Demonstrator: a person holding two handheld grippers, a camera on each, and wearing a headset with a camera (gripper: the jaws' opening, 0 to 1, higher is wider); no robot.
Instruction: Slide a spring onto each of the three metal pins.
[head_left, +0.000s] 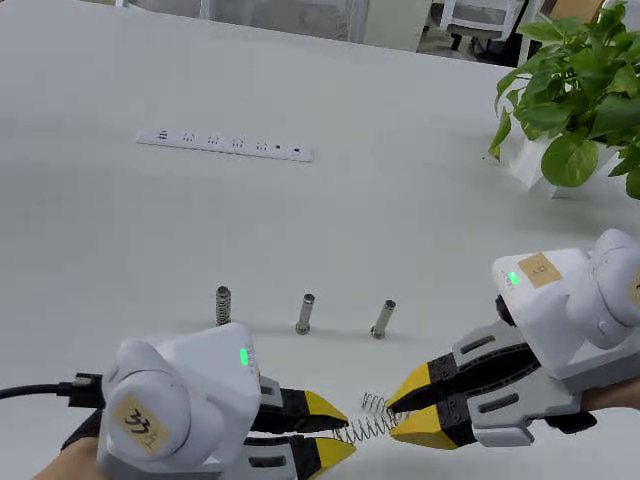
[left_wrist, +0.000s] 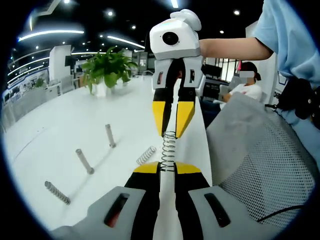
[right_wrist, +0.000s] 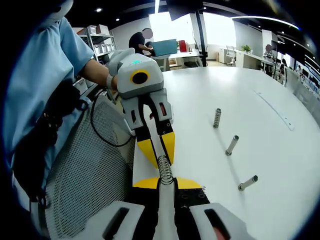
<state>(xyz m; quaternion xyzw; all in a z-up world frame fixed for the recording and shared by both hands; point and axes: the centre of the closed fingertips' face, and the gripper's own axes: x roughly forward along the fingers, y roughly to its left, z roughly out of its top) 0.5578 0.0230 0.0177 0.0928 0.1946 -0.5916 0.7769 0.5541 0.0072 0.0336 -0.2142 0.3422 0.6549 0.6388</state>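
Note:
Three metal pins stand in a row on the white table. The left pin (head_left: 223, 305) wears a spring; the middle pin (head_left: 305, 313) and the right pin (head_left: 383, 318) are bare. Near the front edge my left gripper (head_left: 337, 432) and right gripper (head_left: 404, 414) face each other tip to tip, each shut on one end of a spring (head_left: 366, 427) stretched between them, also seen as the held spring (left_wrist: 168, 149) (right_wrist: 164, 170). A second spring (left_wrist: 146, 155) lies loose on the table just behind, toward the pins. The sprung pin (right_wrist: 217, 118) is the farthest from the right gripper.
A white power strip (head_left: 225, 144) lies at the table's far side. A potted plant (head_left: 570, 90) stands at the far right. A grey mesh chair (left_wrist: 260, 150) sits just off the table's front edge, beside the person in a blue sleeve (right_wrist: 55, 65).

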